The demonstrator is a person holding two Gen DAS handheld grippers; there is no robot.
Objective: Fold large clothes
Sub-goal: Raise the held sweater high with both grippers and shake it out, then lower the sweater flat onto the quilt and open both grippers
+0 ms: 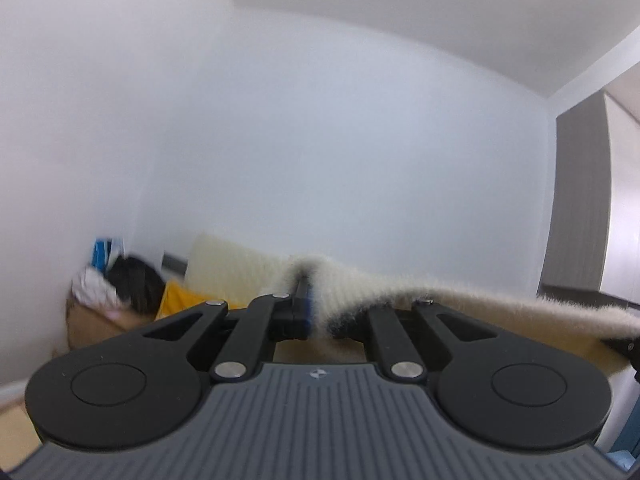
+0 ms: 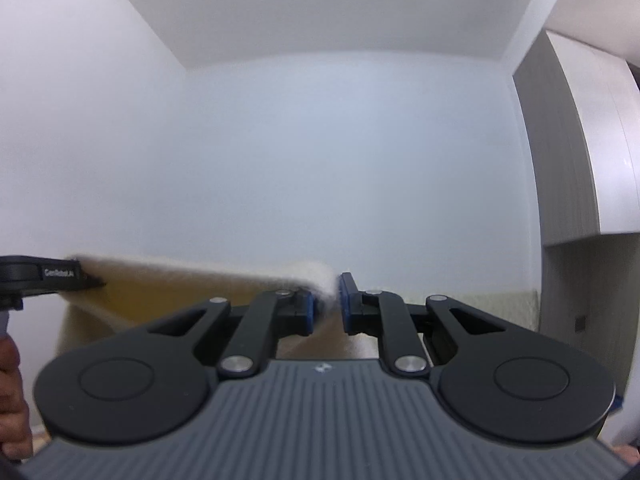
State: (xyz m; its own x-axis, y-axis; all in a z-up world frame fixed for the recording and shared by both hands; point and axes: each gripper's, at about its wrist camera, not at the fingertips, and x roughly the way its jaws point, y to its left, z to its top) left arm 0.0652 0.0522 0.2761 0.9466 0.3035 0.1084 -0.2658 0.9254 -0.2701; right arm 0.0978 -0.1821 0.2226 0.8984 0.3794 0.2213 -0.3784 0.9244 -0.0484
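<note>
Your left tongs (image 1: 318,304) are clamped on the fuzzy cream-coloured fleece garment (image 1: 460,300): the pile bulges out over the fingertips, and the right-hand finger is buried under it. From that pinch the garment's top edge runs off toward 3 o'clock, nearly level, to the frame edge, with a yellowish inner face hanging below it.

Your right tongs (image 2: 328,298) have closed to a narrow gap, and a tuft of the same fleece (image 2: 200,276) sits between the blue-lined pads (image 2: 307,306). From here the edge stretches toward 9 o'clock to the left tongs (image 2: 86,276), seen side-on; the cloth hangs down beneath that line. The garment is held up in the air between your two grips, both views tilted up at the pale wall (image 2: 320,160) and ceiling.

Left view, 8 o'clock: a blurred heap of dark and white clothes (image 1: 120,284) in a brown cardboard box (image 1: 86,324). Grey wardrobe panel (image 1: 580,200) at 3 o'clock. Part of your left hand (image 2: 10,392) shows at the right view's 8 o'clock edge.
</note>
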